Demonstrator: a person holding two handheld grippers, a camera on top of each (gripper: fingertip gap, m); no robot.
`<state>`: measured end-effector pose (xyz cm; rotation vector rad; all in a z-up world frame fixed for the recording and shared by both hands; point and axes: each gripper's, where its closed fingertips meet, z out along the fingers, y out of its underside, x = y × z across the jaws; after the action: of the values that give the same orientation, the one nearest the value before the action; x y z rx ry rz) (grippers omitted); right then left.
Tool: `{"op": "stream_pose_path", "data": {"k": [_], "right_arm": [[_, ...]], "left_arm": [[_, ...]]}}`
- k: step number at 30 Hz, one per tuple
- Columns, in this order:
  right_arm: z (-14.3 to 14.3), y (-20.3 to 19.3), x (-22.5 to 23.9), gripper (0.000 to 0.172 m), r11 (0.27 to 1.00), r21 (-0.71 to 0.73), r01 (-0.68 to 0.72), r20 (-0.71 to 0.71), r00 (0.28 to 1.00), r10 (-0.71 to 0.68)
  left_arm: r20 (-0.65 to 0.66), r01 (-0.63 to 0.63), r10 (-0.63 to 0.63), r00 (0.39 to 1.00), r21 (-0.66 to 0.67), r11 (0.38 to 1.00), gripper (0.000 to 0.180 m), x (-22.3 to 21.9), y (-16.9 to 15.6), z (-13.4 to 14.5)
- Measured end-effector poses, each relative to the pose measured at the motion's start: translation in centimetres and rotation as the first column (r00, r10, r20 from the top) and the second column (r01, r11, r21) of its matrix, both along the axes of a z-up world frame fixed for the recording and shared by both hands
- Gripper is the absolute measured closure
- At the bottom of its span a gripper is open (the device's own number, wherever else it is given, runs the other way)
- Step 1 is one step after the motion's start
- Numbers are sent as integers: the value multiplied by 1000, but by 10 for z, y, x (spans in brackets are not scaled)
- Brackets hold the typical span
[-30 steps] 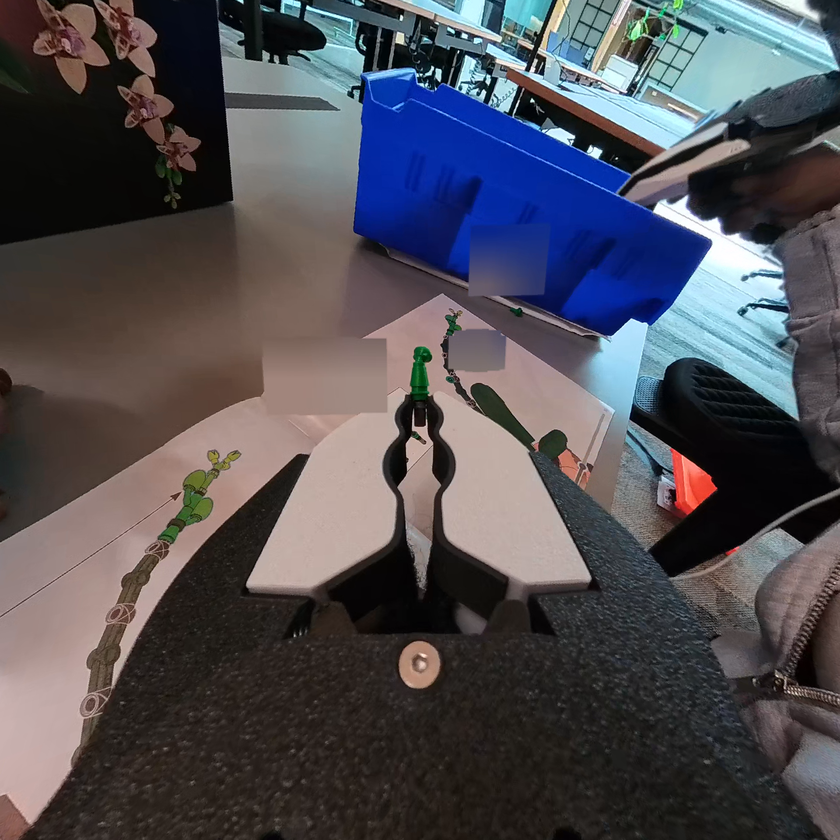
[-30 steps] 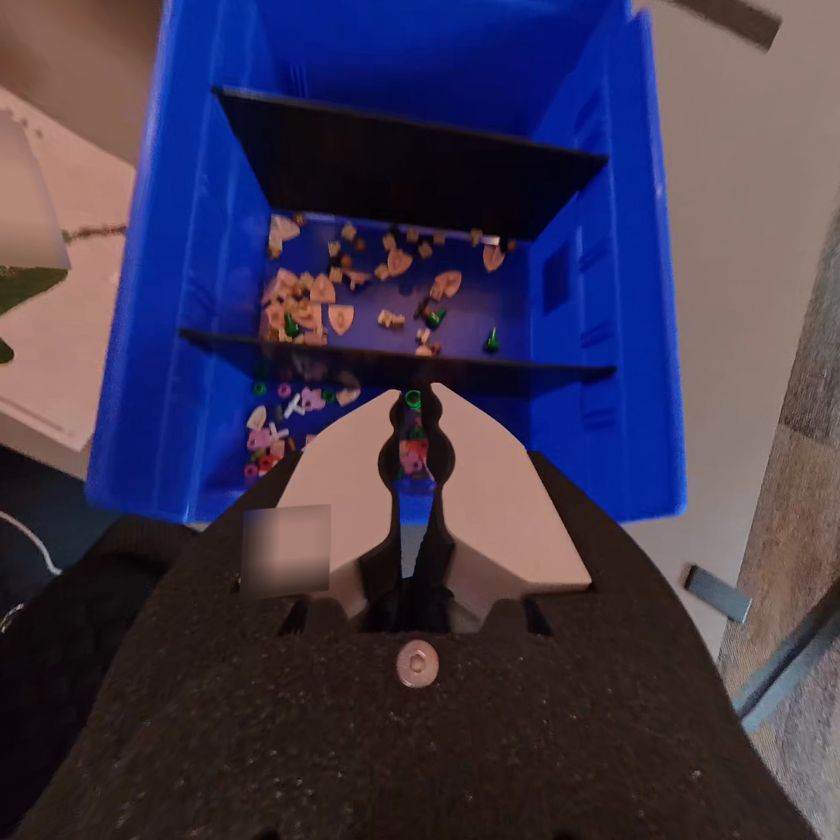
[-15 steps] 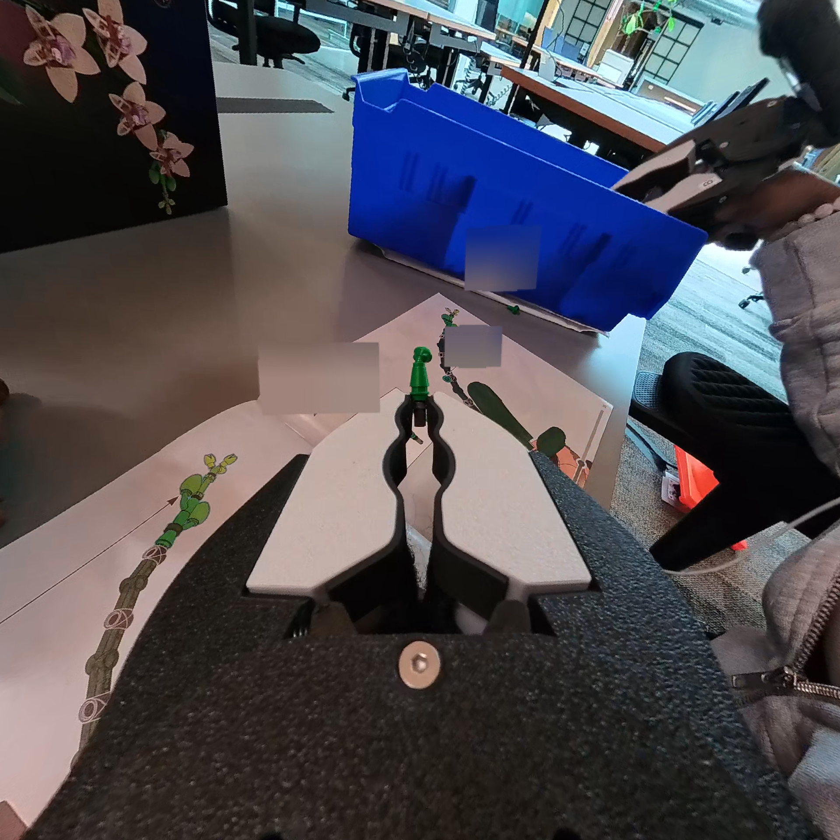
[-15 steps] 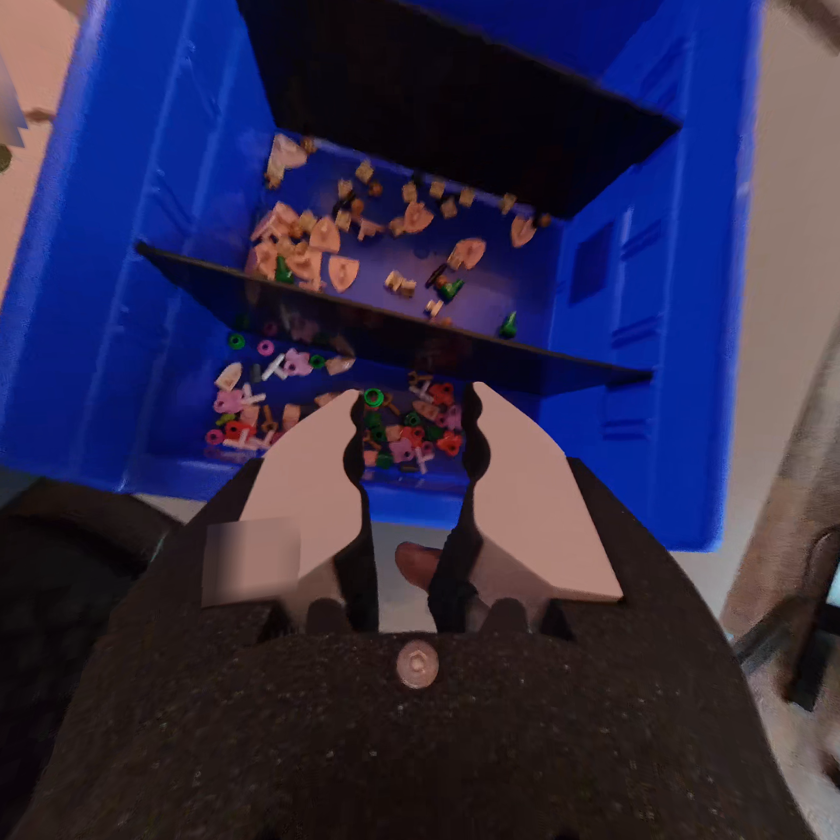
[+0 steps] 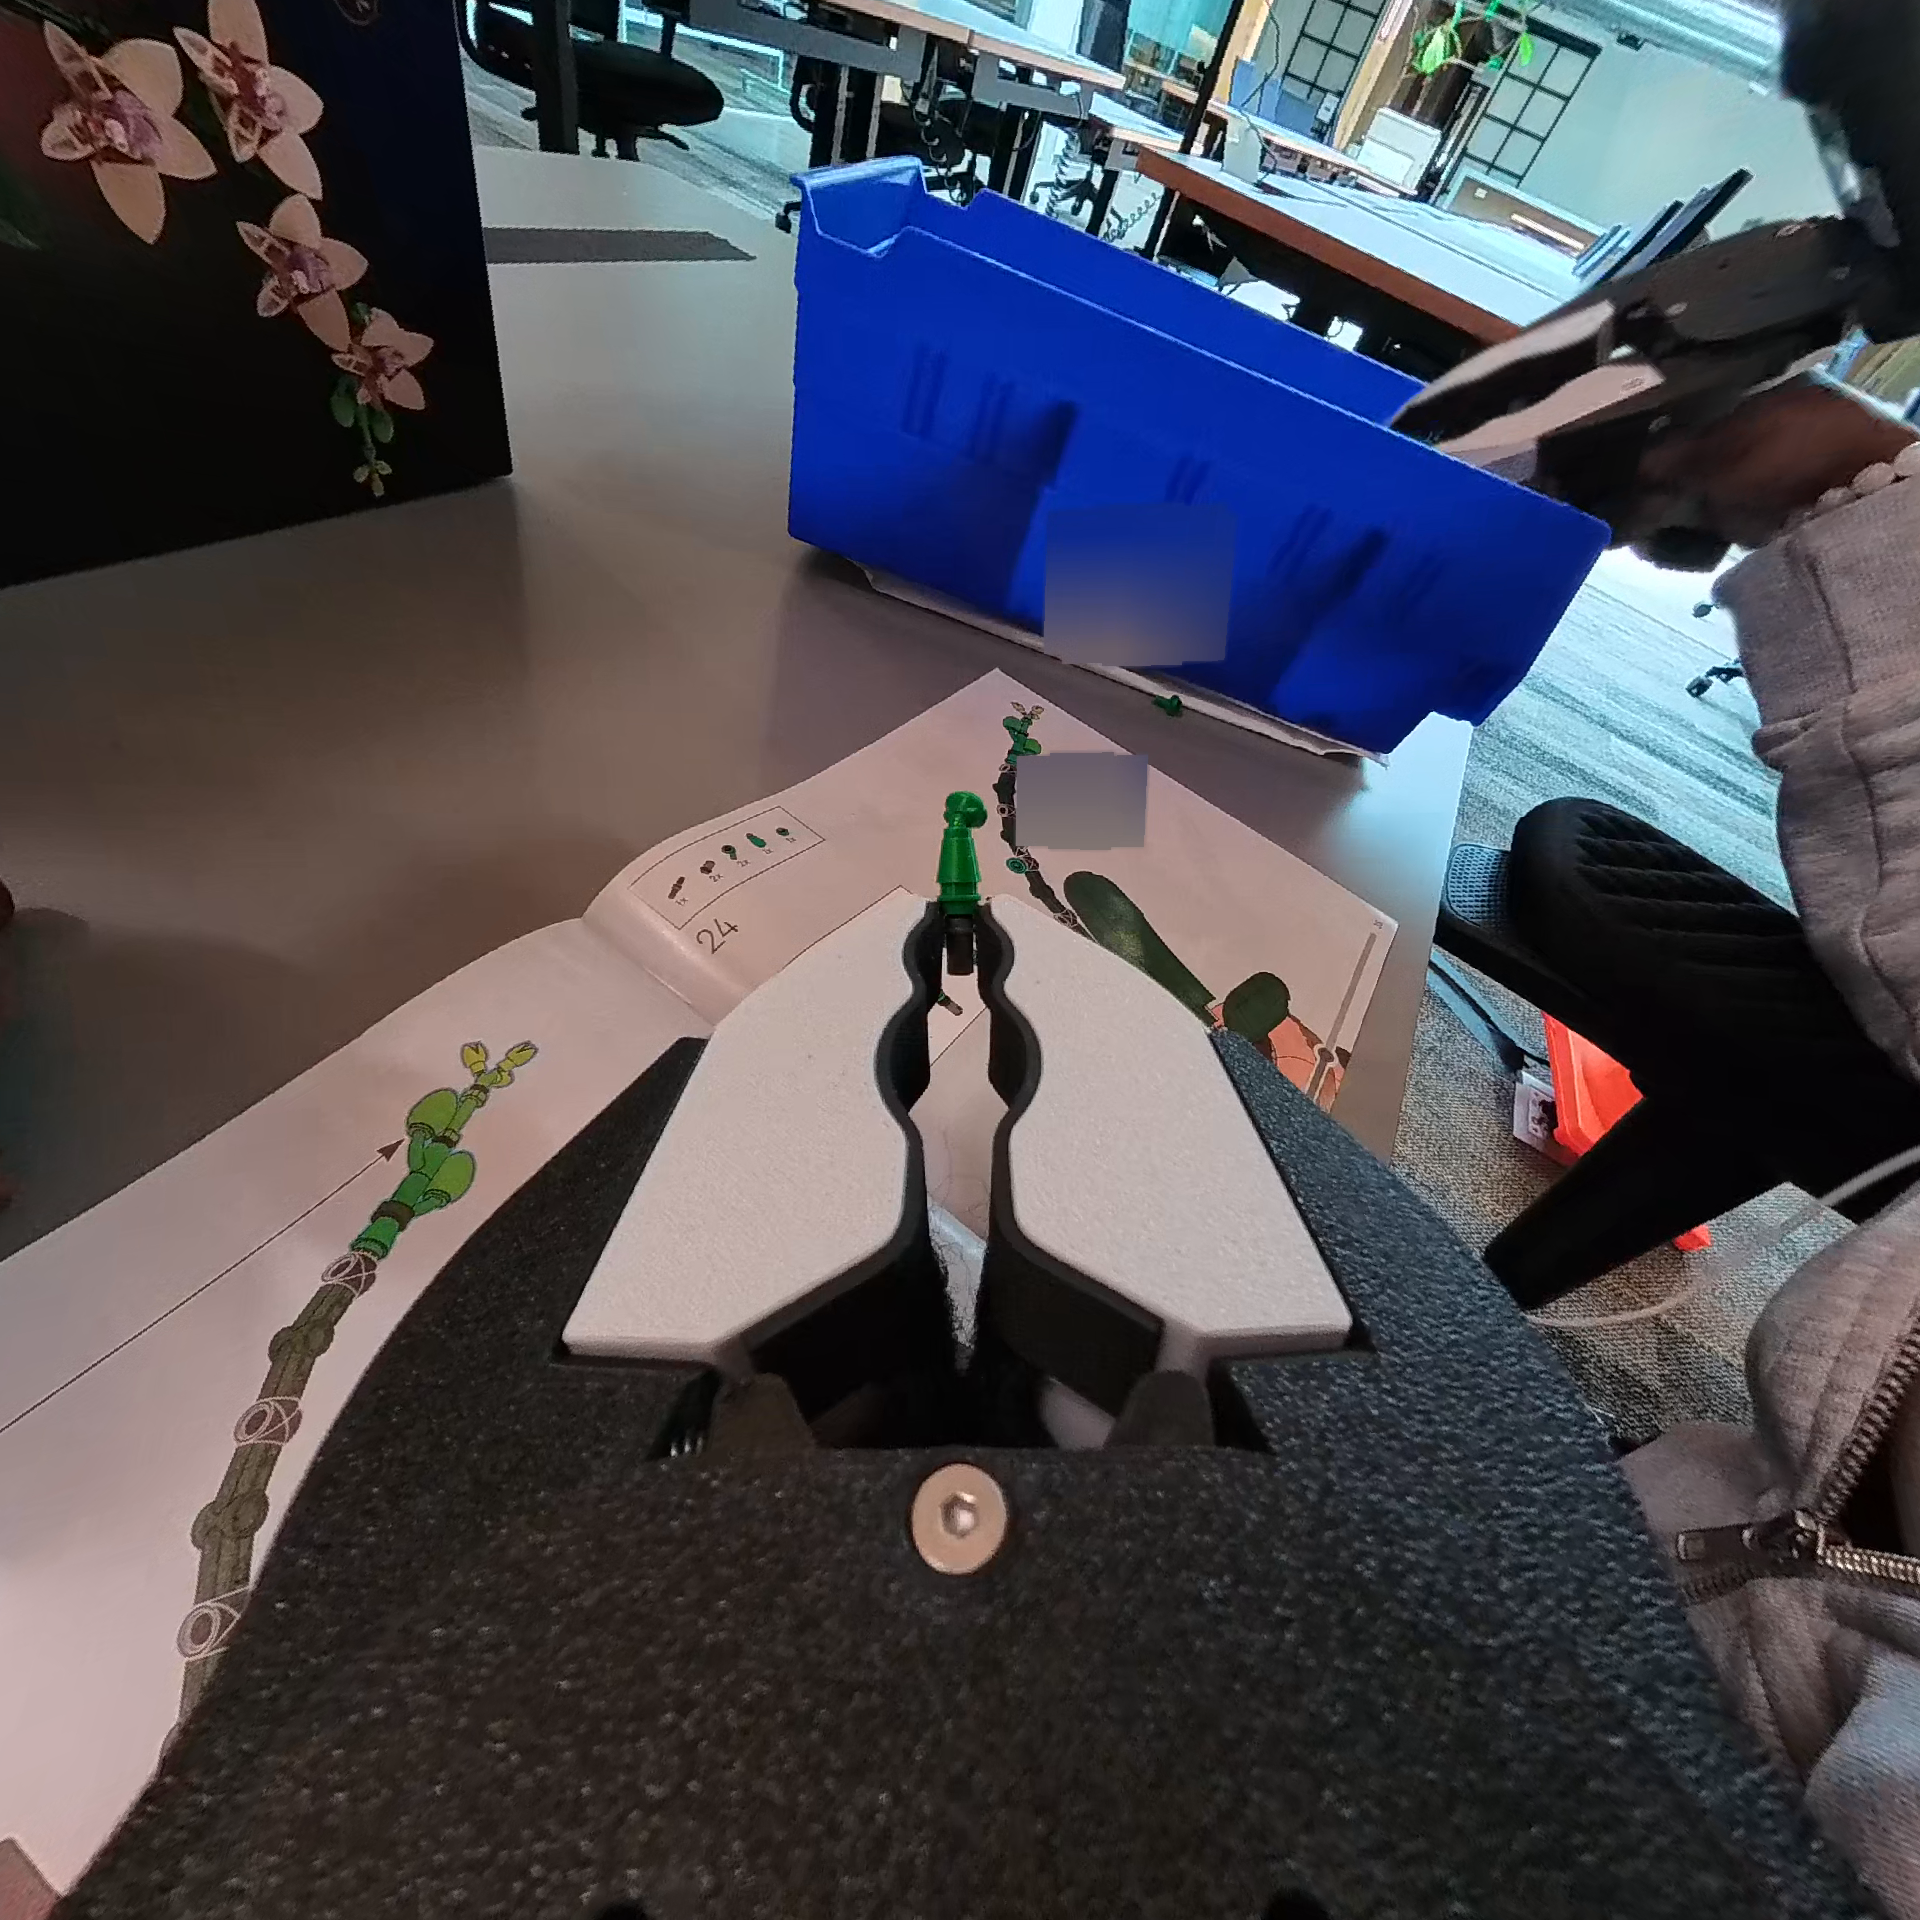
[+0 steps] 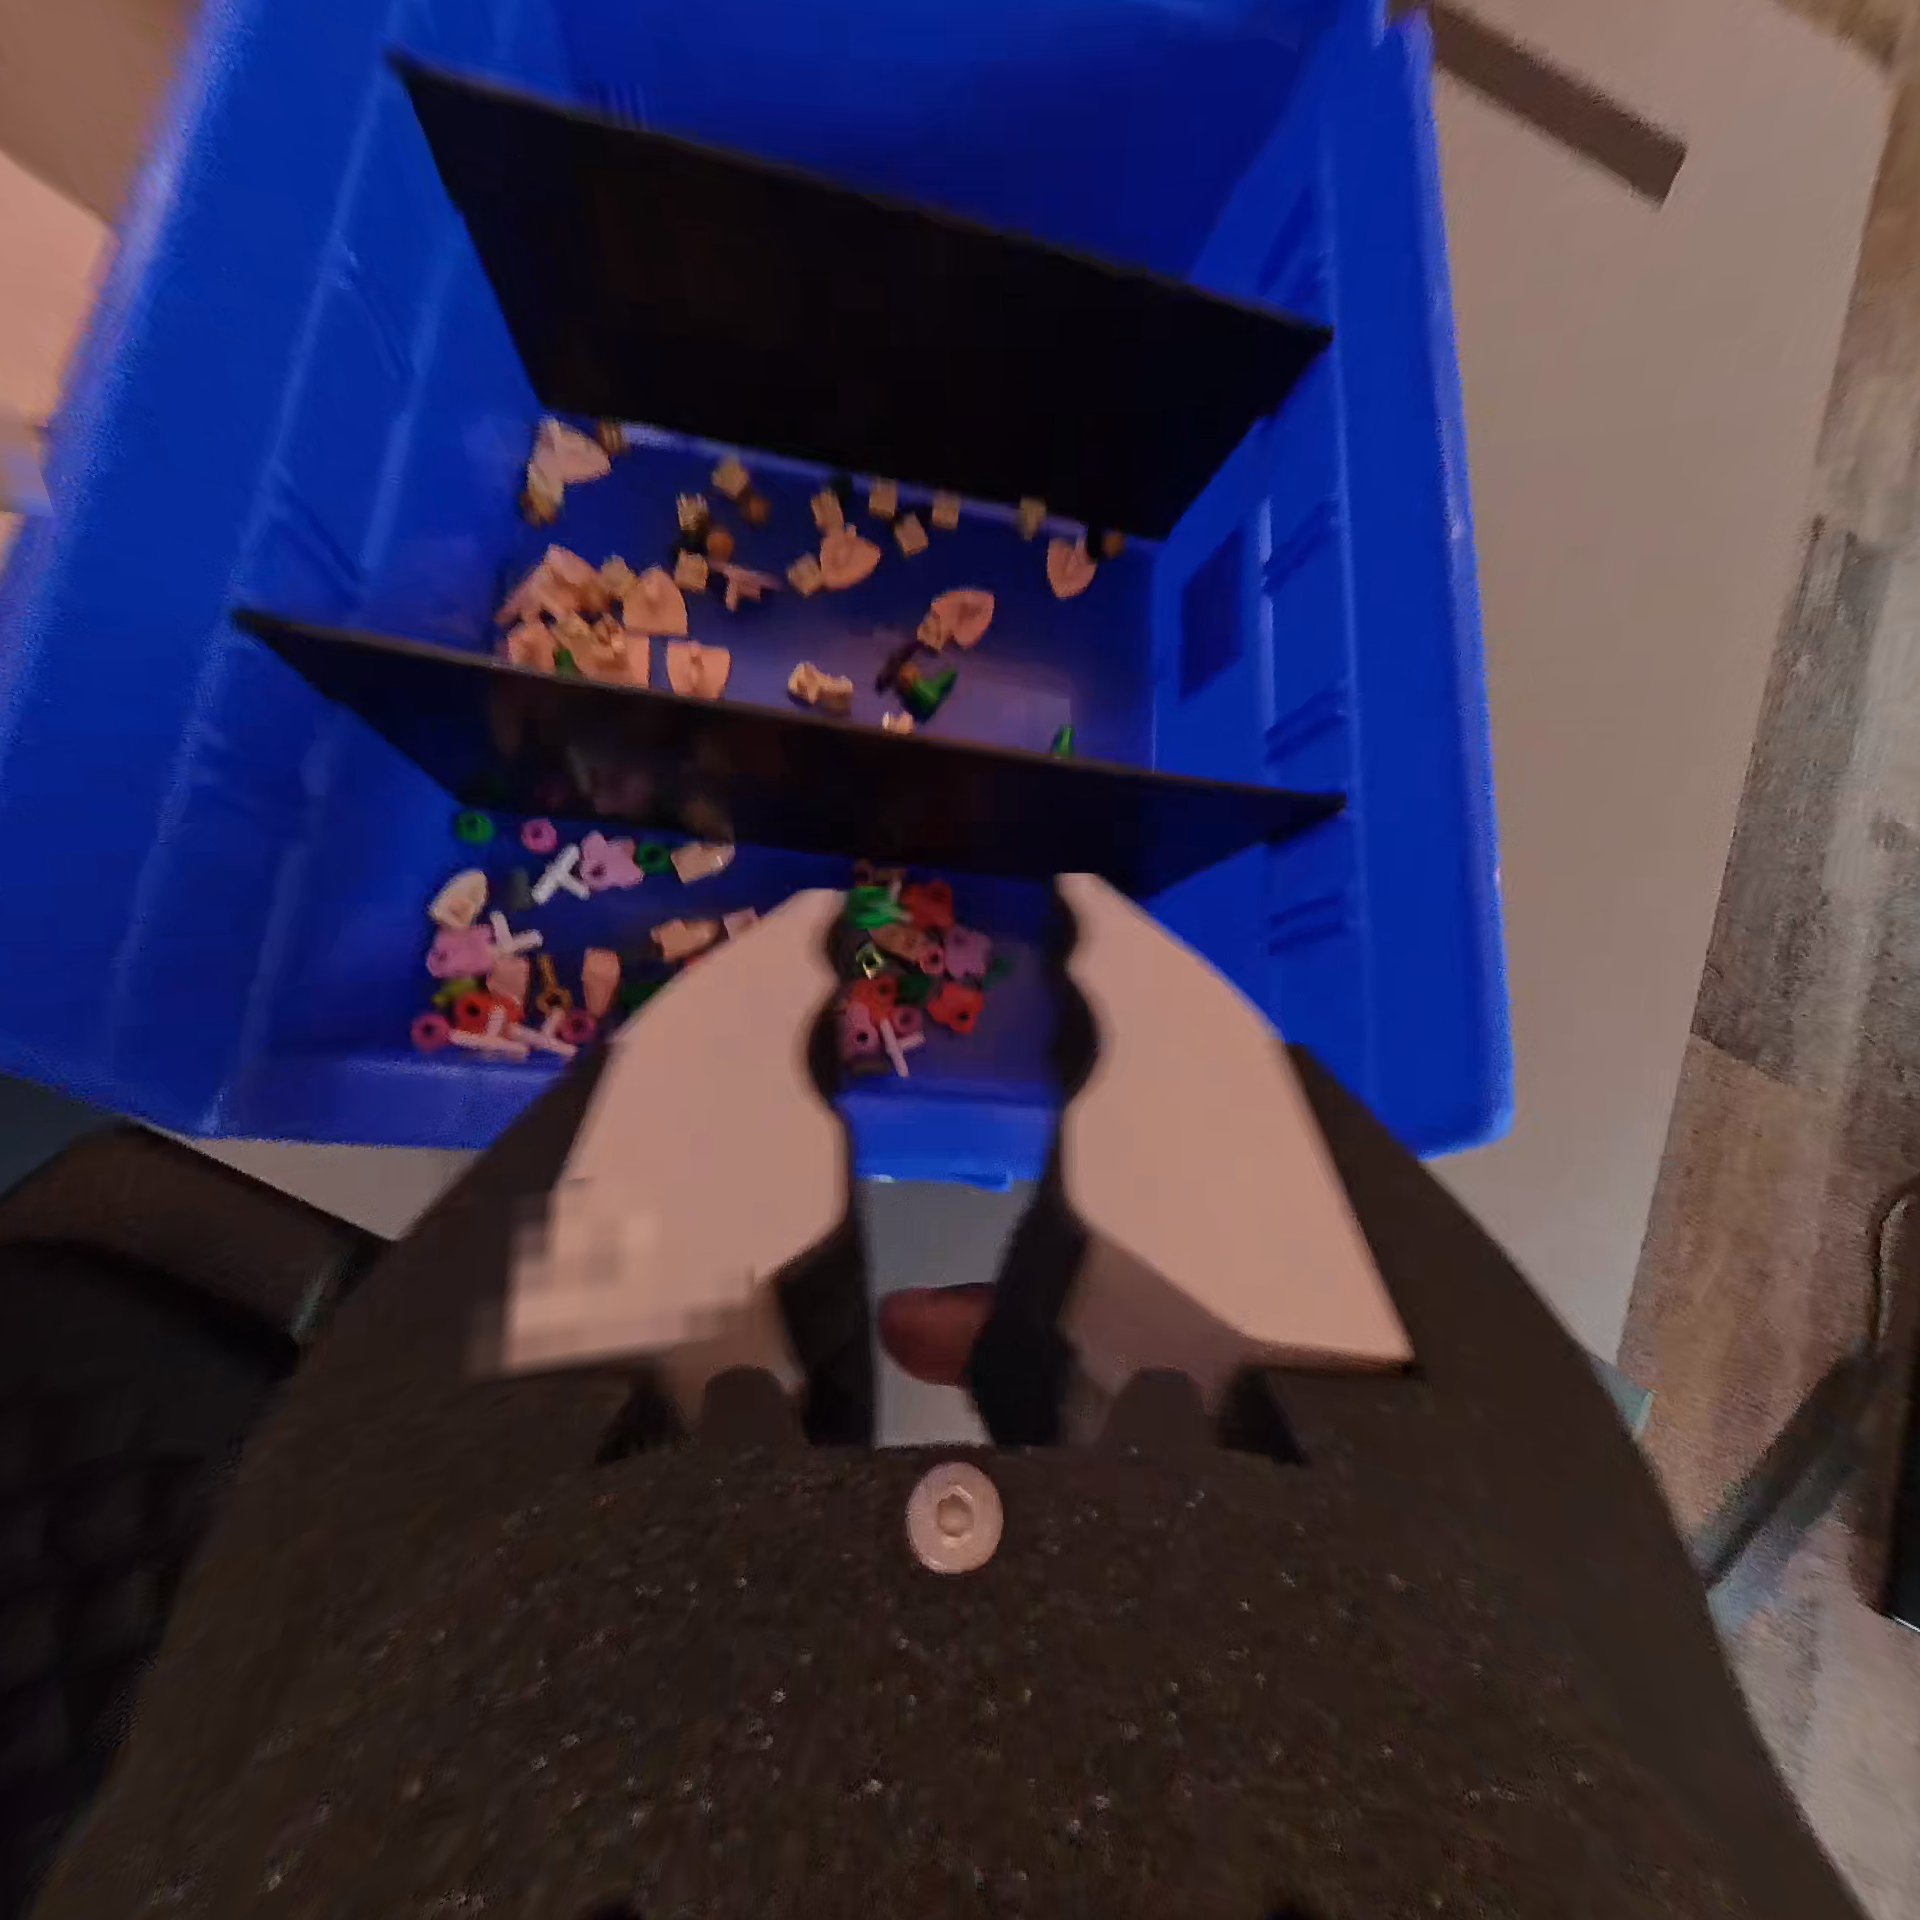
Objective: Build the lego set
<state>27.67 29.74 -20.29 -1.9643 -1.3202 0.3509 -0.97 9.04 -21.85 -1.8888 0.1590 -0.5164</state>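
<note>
My left gripper is shut on a small green stem piece with a black peg at its base. It holds the piece upright above the open instruction booklet. My right gripper is open and hovers over the near compartment of the blue bin. Nothing sits between its pads. Below its fingertips lie several small red, pink, green and white pieces. The picture is blurred. The left wrist view shows the right gripper above the bin's right end.
Black dividers split the bin; the middle compartment holds tan pieces. A black box with orchid pictures stands at the back left. A loose green piece lies by the bin. A person's grey sleeve and a black chair are at the right. The grippers' ends are close to 35 cm from one another.
My right gripper's jaws have opened from nearly shut, and it has moved closer over the bin's near compartment. My left gripper has stayed still, shut on the green stem piece.
</note>
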Motion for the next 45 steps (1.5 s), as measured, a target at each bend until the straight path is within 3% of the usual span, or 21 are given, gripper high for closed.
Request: {"op": "stream_pose_path", "data": {"k": [1,4,5,6,7,8,9,10,13,14,15,17,20,23,26,29,32,37,40,43,45], "right_arm": [[-3,1,3,166,1000,20,-15,24,1000,15],[2,6,2,166,998,67,0,1,1000,0],[7,9,0,152,996,89,16,-29,999,-13],[10,11,-1,120,995,95,29,-48,999,-24],[8,11,0,104,996,80,36,-34,999,-34],[4,12,2,115,996,87,32,-7,999,-32],[3,13,2,157,991,131,8,18,1000,-11],[4,14,2,166,984,177,-12,29,1000,7],[1,12,-2,166,989,143,-25,19,1000,23],[6,12,-6,162,985,170,-25,-29,999,30],[9,13,-9,129,984,177,-19,-53,998,29],[5,15,-4,105,989,151,4,-6,1000,-3],[6,17,-7,100,980,198,1,-34,999,6],[19,11,-25,103,951,295,-88,-110,986,126],[13,12,-26,106,894,408,-185,59,983,176],[17,10,-37,110,780,544,-310,212,950,229],[23,11,-41,108,745,578,-332,265,940,213],[29,6,-32,124,772,573,-275,162,961,223],[55,-5,-38,143,822,547,-159,-122,956,267],[110,-33,-57,152,877,470,-100,-503,786,358],[131,-52,-76,149,895,428,-126,-582,720,379]], "left_arm": [[1,1,-1,1000,0,1000,175,0,0,0],[1,1,-1,1000,0,1000,175,0,0,0],[0,2,-2,1000,1,1000,175,0,0,0],[-1,3,-3,1000,1,1000,175,0,0,0],[-1,5,-5,1000,2,1000,175,1,0,0],[-1,5,-5,1000,2,1000,175,1,0,0],[1,5,-5,1000,2,1000,175,1,0,0],[2,6,-6,1000,2,1000,175,1,0,0],[3,7,-7,1000,3,1000,175,1,0,0],[2,9,-9,1000,3,1000,175,1,0,0],[3,11,-11,1000,2,1000,175,1,0,0],[5,11,-11,1000,2,1000,175,1,0,0],[9,11,-12,1000,1,1000,175,1,0,1],[8,15,-15,1000,-1,1000,175,1,0,0],[7,18,-18,1000,-2,1000,175,2,-1,0],[9,21,-21,1000,-5,1000,175,2,0,0],[10,21,-21,1000,-2,1000,175,2,0,0],[9,24,-24,1000,-1,1000,175,3,-1,0],[13,19,-19,1000,-6,1000,175,2,0,0],[16,11,-11,1000,-4,1000,175,1,0,0],[16,7,-7,1000,-4,1000,175,0,0,0]]}}
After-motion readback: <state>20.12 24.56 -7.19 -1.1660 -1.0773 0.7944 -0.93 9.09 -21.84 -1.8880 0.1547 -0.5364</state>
